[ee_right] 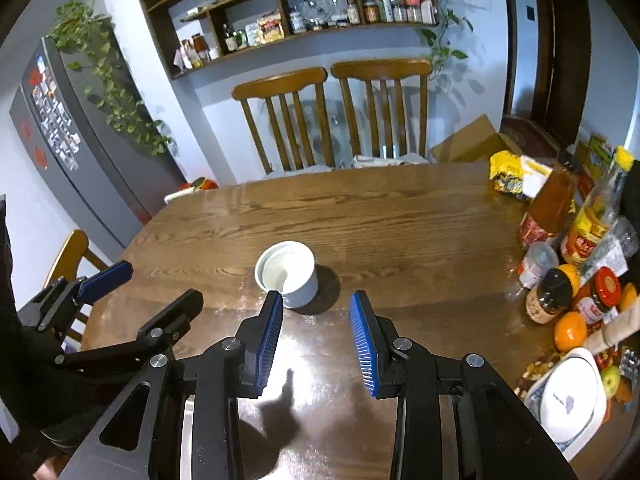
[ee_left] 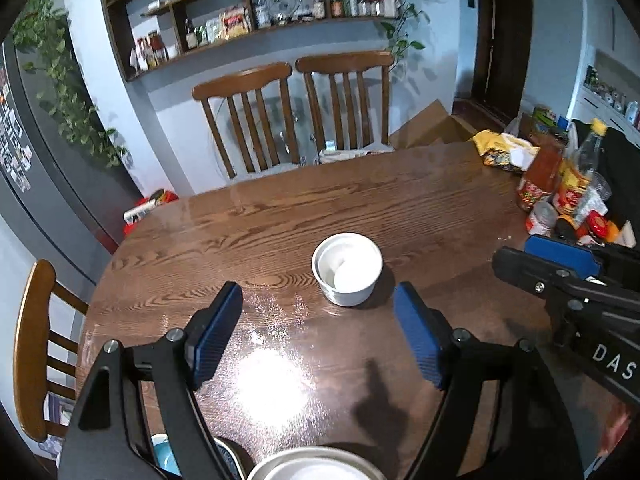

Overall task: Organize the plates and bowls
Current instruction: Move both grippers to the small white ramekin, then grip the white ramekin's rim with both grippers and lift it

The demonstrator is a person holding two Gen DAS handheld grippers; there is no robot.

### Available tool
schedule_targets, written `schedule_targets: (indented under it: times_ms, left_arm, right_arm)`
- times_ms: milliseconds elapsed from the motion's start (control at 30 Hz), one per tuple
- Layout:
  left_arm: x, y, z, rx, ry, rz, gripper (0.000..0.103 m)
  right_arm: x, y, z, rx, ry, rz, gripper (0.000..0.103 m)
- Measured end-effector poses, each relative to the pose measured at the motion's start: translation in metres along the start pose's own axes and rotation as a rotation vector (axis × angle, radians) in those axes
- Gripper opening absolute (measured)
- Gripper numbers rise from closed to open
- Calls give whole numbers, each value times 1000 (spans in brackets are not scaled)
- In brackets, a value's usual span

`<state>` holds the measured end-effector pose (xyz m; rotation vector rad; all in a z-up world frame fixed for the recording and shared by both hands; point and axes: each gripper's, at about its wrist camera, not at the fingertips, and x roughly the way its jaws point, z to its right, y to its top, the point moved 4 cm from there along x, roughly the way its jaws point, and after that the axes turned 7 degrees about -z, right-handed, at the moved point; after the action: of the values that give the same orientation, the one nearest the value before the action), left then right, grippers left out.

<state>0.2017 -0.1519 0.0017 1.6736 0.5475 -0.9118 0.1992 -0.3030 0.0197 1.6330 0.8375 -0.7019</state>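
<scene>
**White bowl alone mid-table**

White bowl (ee_left: 347, 268) stands upright on the glossy wooden table (ee_left: 280, 216), just beyond both tongs. Left gripper (ee_left: 320, 336) is spread wide, right gripper (ee_right: 316, 336) narrower; both empty. Bottles and jars (ee_right: 560, 248) crowd the right edge. Beyond: two chairs (ee_right: 332, 116), wall shelves (ee_right: 288, 12).

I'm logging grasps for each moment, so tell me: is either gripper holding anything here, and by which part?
Nothing is held. The left gripper and right gripper both stand open over the table, short of the white bowl.

A small white round ceramic bowl (ee_right: 287, 274) stood mid-way on the brown wooden table (ee_right: 400, 220), bottles and jars (ee_right: 560, 248) well right of it.
</scene>
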Motion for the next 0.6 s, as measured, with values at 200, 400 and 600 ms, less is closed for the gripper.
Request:
schedule_targets:
  times_ms: [200, 400, 600]
  left_arm:
    - [56, 7, -18, -102, -39, -103, 77]
    - [95, 9, -22, -134, -41, -136, 77]
    - [132, 8, -20, -133, -35, -198, 76]
  right_arm:
    - [54, 12, 5, 39, 35, -63, 35]
    - [103, 17, 6, 74, 86, -114, 35]
    - [144, 20, 6, 124, 133, -156, 35]
